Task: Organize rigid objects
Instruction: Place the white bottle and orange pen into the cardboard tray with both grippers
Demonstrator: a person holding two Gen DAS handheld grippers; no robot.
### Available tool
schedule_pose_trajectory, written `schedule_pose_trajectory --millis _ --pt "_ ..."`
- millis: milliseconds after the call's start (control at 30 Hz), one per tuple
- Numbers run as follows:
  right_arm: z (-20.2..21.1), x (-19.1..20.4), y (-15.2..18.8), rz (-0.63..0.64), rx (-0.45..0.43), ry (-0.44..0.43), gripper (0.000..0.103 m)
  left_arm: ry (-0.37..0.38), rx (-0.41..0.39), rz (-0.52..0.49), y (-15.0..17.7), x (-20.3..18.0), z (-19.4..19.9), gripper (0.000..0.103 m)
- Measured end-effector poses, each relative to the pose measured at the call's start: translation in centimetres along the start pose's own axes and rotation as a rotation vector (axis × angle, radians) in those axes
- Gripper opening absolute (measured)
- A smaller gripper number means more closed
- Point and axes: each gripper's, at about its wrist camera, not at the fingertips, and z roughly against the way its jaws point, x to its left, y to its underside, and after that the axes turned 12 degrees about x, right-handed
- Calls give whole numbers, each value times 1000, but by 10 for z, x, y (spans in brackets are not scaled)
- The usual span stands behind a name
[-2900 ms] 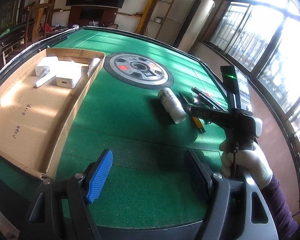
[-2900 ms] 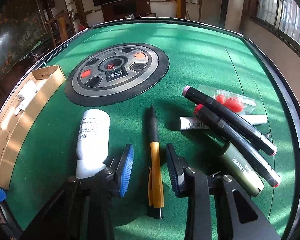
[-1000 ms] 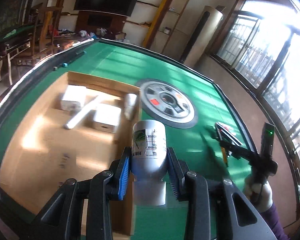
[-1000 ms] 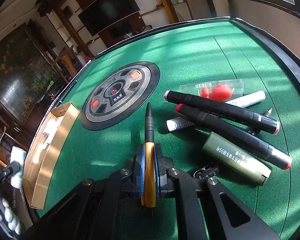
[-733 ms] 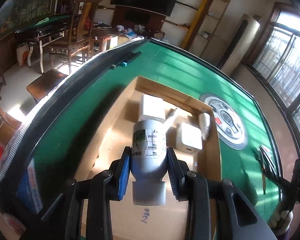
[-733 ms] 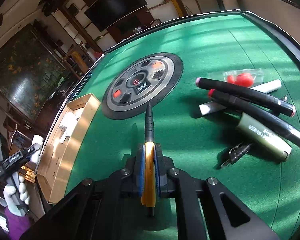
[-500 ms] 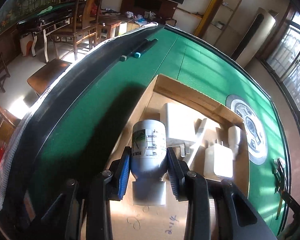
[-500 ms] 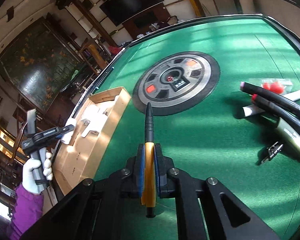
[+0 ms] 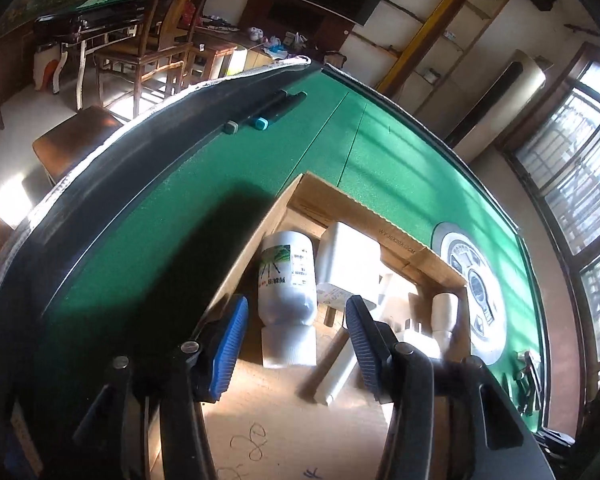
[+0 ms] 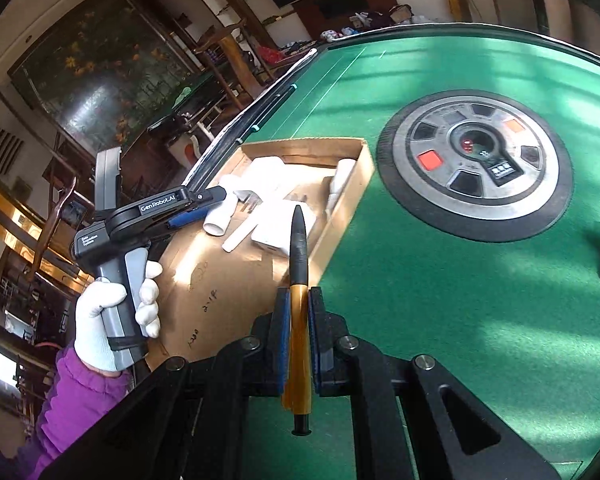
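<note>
The white bottle (image 9: 286,292) lies in the cardboard tray (image 9: 364,214) against its left wall, beside a white charger (image 9: 350,258). My left gripper (image 9: 294,330) is open just behind the bottle, its jaws apart on either side of the cap end. In the right wrist view the left gripper (image 10: 204,206) hovers over the tray (image 10: 342,220) with the bottle (image 10: 222,216) at its tip. My right gripper (image 10: 299,320) is shut on an orange and black pen (image 10: 299,280), held above the tray's right wall.
The tray also holds a second white charger (image 9: 418,336), a white stick (image 9: 336,376) and a small white tube (image 9: 444,314). Two dark markers (image 9: 268,114) lie by the table's far rim. A round grey centre panel (image 10: 476,164) sits in the green felt.
My left gripper has opened and let the white bottle go into the tray's far left corner. My right gripper has carried the pen leftward to the tray.
</note>
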Motion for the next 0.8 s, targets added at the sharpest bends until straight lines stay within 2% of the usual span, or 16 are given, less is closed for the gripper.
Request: schedule_pose_trajectory --millis 100,133,200,300,400,467,600,700,767,800 --pt "-21 21 -16 8 53 -60 8 43 -89 -44 21 -4 46 54" --pt "-29 28 -21 6 73 -87 8 44 -126 -60 31 -5 63 59" --pt "-49 40 -33 -14 113 -150 8 38 -205 -68 52 -2 97 68" --pt "-82 52 -48 -66 157 -233 9 22 -303 -75 88 9 135 70" --pt "-114 59 -58 -141 186 -303 9 -4 -350 -38 119 25 153 70" --pt "-128 63 -62 -168 173 -279 9 -4 -348 2 134 36 157 70" --pt "-132 68 -71 -151 76 -113 9 -25 -371 55 159 50 156 70" --pt "-134 70 -73 -148 67 -91 10 -59 -346 64 163 51 154 70" --pt "-130 70 -75 -150 57 -91 17 -69 -374 73 168 49 159 70" --pt "-129 71 -73 -145 54 -95 25 -83 -393 71 173 47 161 70"
